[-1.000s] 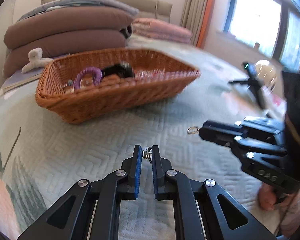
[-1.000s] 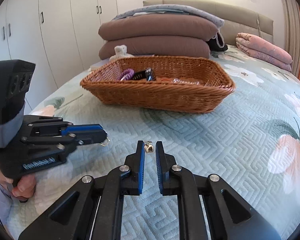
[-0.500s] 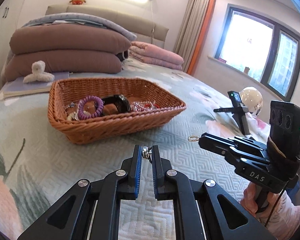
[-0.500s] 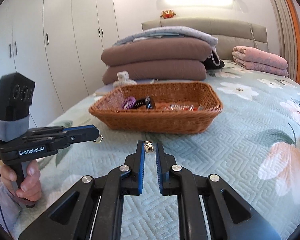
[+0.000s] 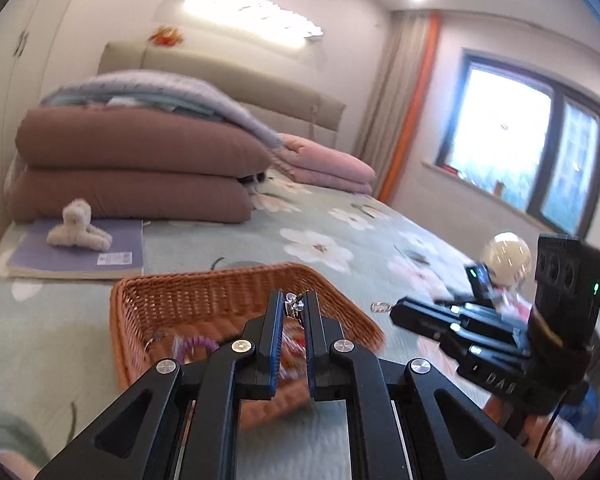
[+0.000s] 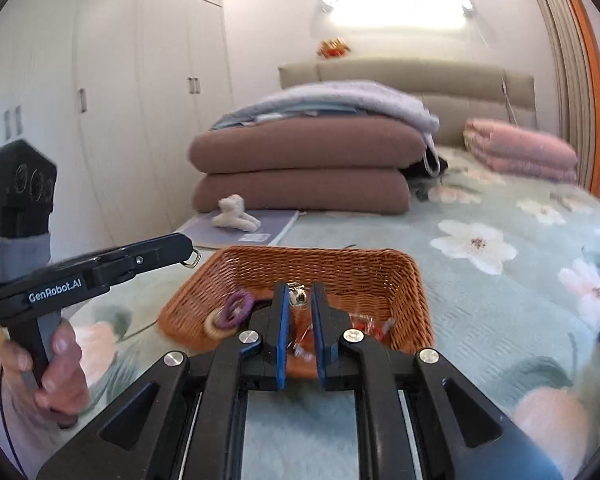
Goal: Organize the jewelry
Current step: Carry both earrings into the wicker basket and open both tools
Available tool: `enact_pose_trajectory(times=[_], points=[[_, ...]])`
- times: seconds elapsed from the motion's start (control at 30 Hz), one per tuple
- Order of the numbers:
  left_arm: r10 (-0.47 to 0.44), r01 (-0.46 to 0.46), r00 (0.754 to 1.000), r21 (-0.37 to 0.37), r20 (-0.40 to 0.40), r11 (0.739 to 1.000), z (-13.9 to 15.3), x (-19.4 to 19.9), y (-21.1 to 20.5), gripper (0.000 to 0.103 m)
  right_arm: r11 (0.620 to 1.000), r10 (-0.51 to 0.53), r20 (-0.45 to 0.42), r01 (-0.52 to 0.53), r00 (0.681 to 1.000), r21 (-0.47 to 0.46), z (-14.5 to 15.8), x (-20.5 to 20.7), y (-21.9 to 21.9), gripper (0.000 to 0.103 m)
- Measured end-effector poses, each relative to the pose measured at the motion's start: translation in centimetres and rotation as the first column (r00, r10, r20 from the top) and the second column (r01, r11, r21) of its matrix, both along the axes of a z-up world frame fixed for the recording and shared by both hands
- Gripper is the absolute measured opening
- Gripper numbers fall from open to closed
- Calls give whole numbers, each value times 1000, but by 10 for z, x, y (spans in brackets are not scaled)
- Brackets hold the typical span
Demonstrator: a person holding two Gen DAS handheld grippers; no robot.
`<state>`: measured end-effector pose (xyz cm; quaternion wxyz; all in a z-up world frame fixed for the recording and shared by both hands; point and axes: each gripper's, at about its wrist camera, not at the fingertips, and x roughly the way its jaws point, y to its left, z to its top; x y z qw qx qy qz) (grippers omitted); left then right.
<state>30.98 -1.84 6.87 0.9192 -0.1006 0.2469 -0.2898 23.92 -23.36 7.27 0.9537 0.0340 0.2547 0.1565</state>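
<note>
A brown wicker basket (image 5: pixel 220 296) (image 6: pixel 340 268) sits on the bed and holds a purple hair tie (image 6: pixel 238 308) and other small pieces. My left gripper (image 5: pixel 293 307) is shut on a small silver earring (image 5: pixel 294 305) and holds it above the basket's near rim. My right gripper (image 6: pixel 299 297) is shut on a second silver earring (image 6: pixel 299 297), also above the basket. Each gripper shows in the other's view, the right one (image 5: pixel 396 312) with a ring at its tip, the left one (image 6: pixel 184 248) likewise.
The green floral quilt (image 6: pixel 500 280) covers the bed. Folded brown duvets (image 6: pixel 300 172) and a pink blanket (image 6: pixel 520 152) lie at the headboard. A white plush toy (image 5: pixel 78 228) rests on a purple notebook (image 5: pixel 112 248). A tripod and a pale ball (image 5: pixel 506 254) stand at the right.
Both grippers have risen and moved forward over the basket, each still holding its earring. The basket now lies directly under the fingertips.
</note>
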Motion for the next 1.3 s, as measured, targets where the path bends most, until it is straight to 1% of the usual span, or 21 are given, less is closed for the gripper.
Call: enact_pose_trajectory(times=[0.03, 0.1, 0.17, 0.27, 0.33, 0.43, 0.53, 0.63, 0.77, 0.8, 0.87, 0.9, 0.93, 0.97, 1.03, 1.1, 1.13, 1.2, 1.23, 1.27, 1.3], points=[[19, -19, 1000, -7, -11, 1000, -5, 11, 0, 9, 1000, -8, -27, 8, 1000, 16, -6, 16, -2, 14], [63, -63, 998, 6, -30, 998, -18, 35, 0, 9, 999, -11, -77, 14, 997, 46, -18, 42, -3, 14], [90, -90, 994, 1, -61, 996, -29, 56, 5, 9, 999, -27, -101, 30, 995, 31, -30, 59, -3, 14], [102, -102, 989, 7, -102, 995, -44, 73, 8, 9, 999, -39, -158, 40, 987, 8, -50, 87, -1, 14], [93, -89, 986, 33, -139, 995, -55, 80, 5, 9, 999, -49, -207, 52, 977, 12, -62, 101, 0, 14], [95, -82, 982, 84, -164, 993, -68, 85, -1, 9, 998, -55, -263, 64, 963, 23, -76, 110, -5, 14], [87, -71, 975, 82, -203, 994, -77, 89, -2, 9, 997, -61, -292, 75, 954, 35, -82, 117, -10, 14], [99, -78, 974, 110, -204, 991, -78, 89, -5, 9, 995, -69, -313, 89, 947, 51, -87, 121, -15, 14], [106, -85, 972, 107, -211, 991, -79, 88, -4, 10, 989, -49, -323, 91, 945, 115, -92, 124, -23, 14], [108, -87, 971, 105, -214, 991, -80, 88, -4, 10, 988, -46, -320, 90, 946, 126, -94, 124, -24, 14], [108, -88, 971, 99, -214, 991, -79, 87, -3, 10, 989, -51, -306, 91, 951, 118, -92, 122, -23, 15], [108, -90, 972, 96, -210, 991, -78, 86, -3, 10, 989, -55, -302, 93, 952, 116, -91, 121, -22, 20], [107, -89, 972, 95, -210, 992, -78, 86, -2, 10, 988, -52, -301, 94, 952, 126, -90, 120, -23, 23], [105, -87, 972, 96, -208, 992, -77, 85, -2, 11, 985, -48, -295, 94, 954, 143, -88, 118, -24, 29], [110, -87, 973, 117, -202, 989, -76, 83, -4, 15, 984, -63, -274, 105, 960, 143, -83, 114, -25, 36], [125, -100, 975, 138, -186, 985, -75, 79, -5, 15, 987, -87, -225, 115, 970, 114, -74, 107, -25, 36], [127, -105, 976, 131, -178, 986, -72, 75, -4, 15, 987, -97, -193, 119, 976, 108, -69, 101, -25, 36], [124, -112, 983, 91, -138, 990, -60, 61, -2, 15, 986, -115, -127, 129, 985, 105, -55, 84, -24, 36], [124, -116, 986, 70, -114, 991, -53, 53, 0, 19, 986, -121, -104, 132, 987, 105, -49, 78, -23, 36], [127, -123, 988, 47, -88, 991, -45, 43, 1, 33, 985, -128, -76, 135, 989, 102, -42, 68, -23, 37], [136, -135, 989, 26, -59, 990, -37, 32, 3, 43, 985, -138, -33, 141, 990, 100, -33, 52, -21, 39]])
